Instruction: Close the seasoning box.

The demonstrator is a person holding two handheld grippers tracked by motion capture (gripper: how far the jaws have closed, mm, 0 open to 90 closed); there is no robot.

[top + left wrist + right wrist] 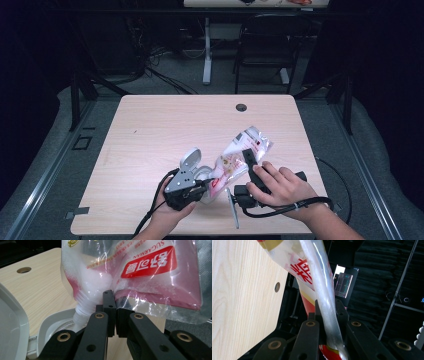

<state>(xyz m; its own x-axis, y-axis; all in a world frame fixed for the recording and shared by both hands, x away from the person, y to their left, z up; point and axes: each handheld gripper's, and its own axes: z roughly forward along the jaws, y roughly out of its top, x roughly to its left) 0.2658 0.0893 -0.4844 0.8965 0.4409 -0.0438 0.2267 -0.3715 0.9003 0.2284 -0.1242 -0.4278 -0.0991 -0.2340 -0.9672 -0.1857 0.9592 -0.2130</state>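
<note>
- While both of the person's forearms come in at the bottom edge of the high view, the left hand (170,212) holds the left gripper (206,186) near the table's front edge, grey three-cornered plate on top, cable trailing back twd the person.
- L gripper jaws are pressed together on the lower edge of a clear plastic pouch w/ red label and white granules inside (140,275); in the left gripper view the jaw tips pinch the film just beside the pouch's white ribbed spout (81,311).
- Spout points down into a white round-cornered plastic container (53,321), its white lid (10,322) hinged open at the view's left edge.
- Right hand (280,187) grips the right gripper (248,157), just right of the left one, black cable looping round the wrist.
- R gripper jaws are clamped on the pouch's sealed edge: in the right gripper view the folded clear film runs up betw the two jaws.
- Pouch hangs tilted betw the two grippers, top corner up and to the right, spout end low at left, over the front-middle of the light wooden table (165,130).
- Farther back, a round cable hole (241,107) sits near the table's far edge.
- Beyond the table: a black chair (265,45) and a white desk leg (206,50) on the grey floor.
</note>
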